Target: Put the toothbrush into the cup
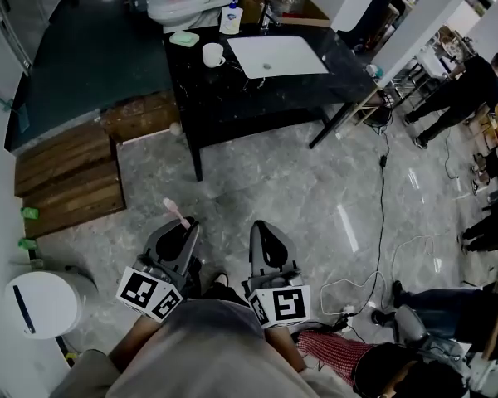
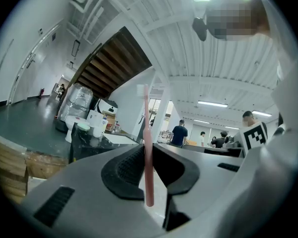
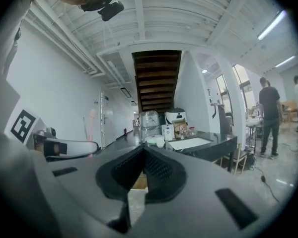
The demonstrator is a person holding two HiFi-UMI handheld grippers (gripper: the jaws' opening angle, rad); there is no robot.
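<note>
A pink toothbrush (image 2: 148, 148) stands upright between the jaws of my left gripper (image 2: 149, 170), which is shut on its handle; its white bristles point up. In the head view the toothbrush (image 1: 177, 213) sticks out of the left gripper (image 1: 181, 232) low in the frame, over the floor. My right gripper (image 1: 264, 237) is beside it, shut and holding nothing, its jaw tips meeting in the right gripper view (image 3: 141, 152). The white cup (image 1: 212, 55) stands on the black table (image 1: 232, 98), left of the white sink basin (image 1: 277, 56), far ahead of both grippers.
A soap bottle (image 1: 231, 16) and a green soap dish (image 1: 183, 38) stand behind the cup. A toilet (image 1: 178, 5) is beyond the table. Wooden steps (image 1: 66, 181) lie left, a white bin (image 1: 41, 303) lower left. Cables (image 1: 380, 214) and people (image 1: 461, 89) are to the right.
</note>
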